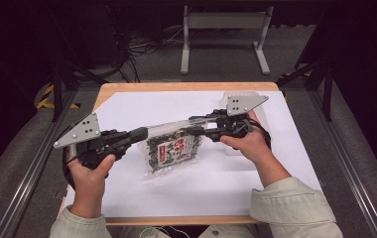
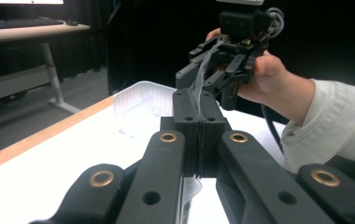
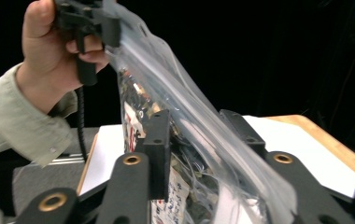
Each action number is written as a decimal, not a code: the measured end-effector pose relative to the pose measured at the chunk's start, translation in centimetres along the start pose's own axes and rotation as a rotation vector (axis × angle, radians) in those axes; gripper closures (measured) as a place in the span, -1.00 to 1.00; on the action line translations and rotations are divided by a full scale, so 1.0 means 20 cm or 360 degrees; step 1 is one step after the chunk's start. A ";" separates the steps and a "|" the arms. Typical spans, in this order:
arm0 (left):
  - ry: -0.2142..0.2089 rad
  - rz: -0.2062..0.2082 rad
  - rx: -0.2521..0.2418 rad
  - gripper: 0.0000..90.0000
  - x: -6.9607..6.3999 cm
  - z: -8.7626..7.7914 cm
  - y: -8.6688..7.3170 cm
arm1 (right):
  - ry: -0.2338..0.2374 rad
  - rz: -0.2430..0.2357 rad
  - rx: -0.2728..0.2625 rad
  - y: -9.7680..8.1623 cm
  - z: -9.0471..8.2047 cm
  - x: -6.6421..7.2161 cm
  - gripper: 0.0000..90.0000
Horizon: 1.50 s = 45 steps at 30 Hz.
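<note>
Clear, glossy plastic bag (image 1: 172, 147), crinkled and shiny, with a printed paper-like label. Matt black plastic on left gripper (image 1: 142, 133) and right gripper (image 1: 196, 121), set with brass-coloured metal rivets (image 2: 168, 137). Dull grey metal plates (image 1: 81, 130). Smooth white paper sheet (image 1: 216, 183) over a pale wooden table (image 1: 186, 87). Translucent frosted plastic tub (image 2: 136, 105). Pale woven cloth sleeve (image 1: 295, 208).

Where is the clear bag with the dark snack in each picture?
High view: the clear snack bag hangs mid-table between both grippers.
Left gripper view: its thin top edge runs up the centre, pinched in shut jaws.
Right gripper view: it slants across the middle.
Shared landmark: the white sheet on the table.
</note>
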<state>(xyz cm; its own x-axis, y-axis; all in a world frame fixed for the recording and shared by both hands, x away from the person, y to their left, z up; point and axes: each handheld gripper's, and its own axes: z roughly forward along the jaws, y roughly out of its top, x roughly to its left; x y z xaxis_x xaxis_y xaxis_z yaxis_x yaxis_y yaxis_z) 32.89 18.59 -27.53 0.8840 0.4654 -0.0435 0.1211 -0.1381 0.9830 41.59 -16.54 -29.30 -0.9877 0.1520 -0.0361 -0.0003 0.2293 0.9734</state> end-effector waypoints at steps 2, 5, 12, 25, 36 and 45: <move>0.0020 0.0001 -0.0004 0.99 0.00 0.00 0.00 | 0.0024 -0.0003 -0.0013 0.00 -0.01 0.01 0.59; 0.0053 -0.0014 -0.0012 0.99 0.02 -0.01 -0.01 | 0.0061 -0.0032 -0.0010 0.01 -0.01 0.03 0.72; 0.0110 -0.0015 -0.0011 0.95 0.03 -0.01 -0.02 | 0.0097 -0.0047 -0.0016 0.03 -0.02 0.05 0.85; 0.0216 -0.0081 0.0065 0.02 0.05 0.00 -0.04 | -0.0041 -0.0032 -0.0019 0.10 -0.09 0.06 0.93; 0.0310 -0.0143 0.0184 -0.29 0.12 -0.01 -0.17 | -0.0245 -0.0003 -0.0066 0.15 -0.22 0.02 0.94; 0.0317 -0.0217 0.0220 -0.39 0.17 -0.01 -0.28 | -0.0378 0.0031 -0.0113 0.20 -0.30 -0.03 0.95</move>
<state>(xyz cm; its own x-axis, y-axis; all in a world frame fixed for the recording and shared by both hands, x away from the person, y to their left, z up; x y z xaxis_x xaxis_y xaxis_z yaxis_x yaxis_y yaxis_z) 35.23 21.10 -33.22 0.7509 0.6486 -0.1243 0.3052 -0.1739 0.9363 41.14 -21.53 -24.02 -0.9232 0.3794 -0.0613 -0.0009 0.1573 0.9876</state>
